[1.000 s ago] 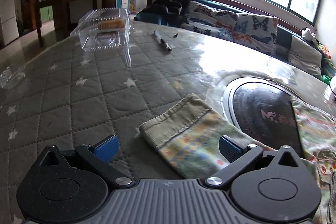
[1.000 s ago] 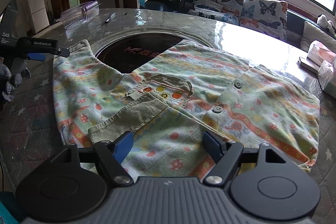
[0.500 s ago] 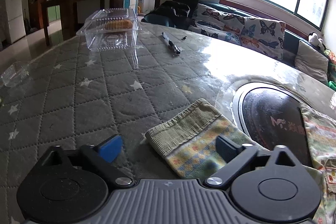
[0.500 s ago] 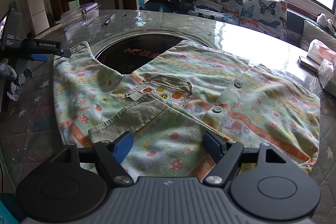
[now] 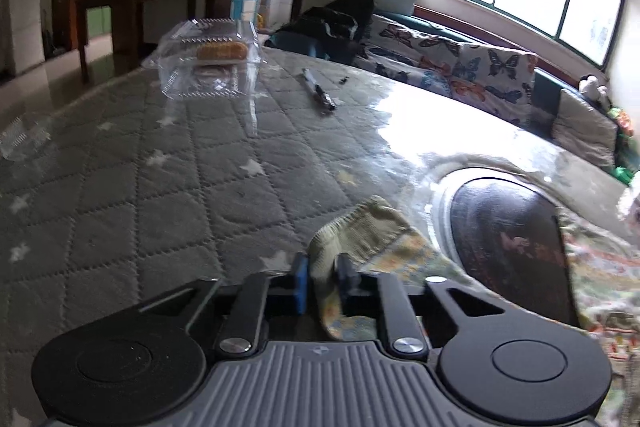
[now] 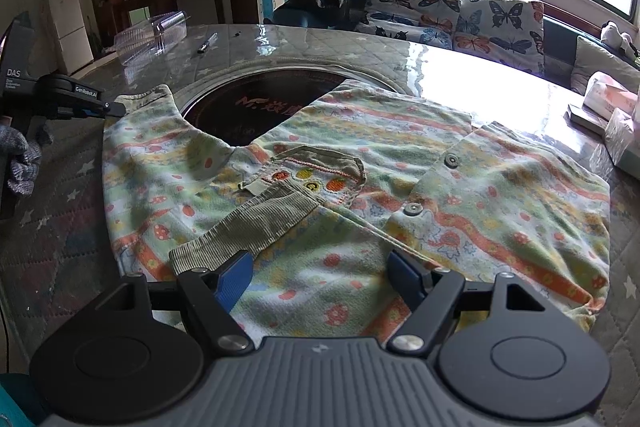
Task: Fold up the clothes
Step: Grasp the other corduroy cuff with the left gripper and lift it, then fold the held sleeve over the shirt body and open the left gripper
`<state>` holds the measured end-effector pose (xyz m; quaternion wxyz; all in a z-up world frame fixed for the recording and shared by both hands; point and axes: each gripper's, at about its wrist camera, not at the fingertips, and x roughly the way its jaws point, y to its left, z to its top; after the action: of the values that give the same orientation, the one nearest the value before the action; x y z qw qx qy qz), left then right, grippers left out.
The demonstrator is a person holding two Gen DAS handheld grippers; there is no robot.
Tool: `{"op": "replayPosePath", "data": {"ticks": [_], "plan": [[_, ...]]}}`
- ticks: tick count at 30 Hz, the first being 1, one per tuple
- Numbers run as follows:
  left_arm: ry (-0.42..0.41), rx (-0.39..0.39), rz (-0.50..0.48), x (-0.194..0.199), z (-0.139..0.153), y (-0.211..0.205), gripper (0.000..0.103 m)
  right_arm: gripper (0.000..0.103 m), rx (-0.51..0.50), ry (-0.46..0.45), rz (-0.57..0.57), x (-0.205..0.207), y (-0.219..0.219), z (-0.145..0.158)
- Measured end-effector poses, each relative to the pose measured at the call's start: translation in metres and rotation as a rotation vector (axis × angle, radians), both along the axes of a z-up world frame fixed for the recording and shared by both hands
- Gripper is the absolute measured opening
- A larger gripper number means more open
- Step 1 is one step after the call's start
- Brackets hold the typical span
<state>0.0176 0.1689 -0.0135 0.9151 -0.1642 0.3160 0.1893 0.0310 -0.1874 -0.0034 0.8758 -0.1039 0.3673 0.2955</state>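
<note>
L gripper (image 5: 322, 281) pinching sleeve cuff (image 5: 360, 231) of shirt (image 6: 360, 179) on table (image 5: 160, 187). R gripper (image 6: 320, 277) spread at 6 o'clock hem. Fold step underway; next prob carry sleeve over body.

Both grippers share one build. The right gripper (image 6: 320, 273) has a ribbed grey housing, two round black discs, black linkage arms with silver screws, and blue pads (image 6: 233, 281). The left gripper (image 5: 322, 281) carries white "DAS" and "GenRobot.AI" lettering. A grey knitted glove (image 6: 22, 163) covers the hand.
</note>
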Motion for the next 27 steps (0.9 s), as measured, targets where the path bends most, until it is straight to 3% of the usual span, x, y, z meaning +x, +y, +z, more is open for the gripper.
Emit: {"op": "replayPosePath", "data": {"ticks": [5,13,19,27], "plan": [[-0.072,-0.079,-0.111,-0.008,0.023,-0.024,0.010,0.076,0.024,-0.015,-0.014,-0.001,-0.006,0.006],[-0.157,-0.209,-0.441,-0.008,0.062,-0.105,0.010,0.075,0.083,-0.052,-0.091,-0.003,-0.038,0.023],[-0.162,-0.264,-0.660,-0.006,0.071,-0.167,0.010,0.071,0.105,-0.076,-0.177,-0.007,-0.074,0.032],[-0.120,-0.288,-0.853,-0.006,0.063,-0.222,0.010,0.066,0.142,-0.073,-0.287,-0.010,-0.114,0.034]]}}
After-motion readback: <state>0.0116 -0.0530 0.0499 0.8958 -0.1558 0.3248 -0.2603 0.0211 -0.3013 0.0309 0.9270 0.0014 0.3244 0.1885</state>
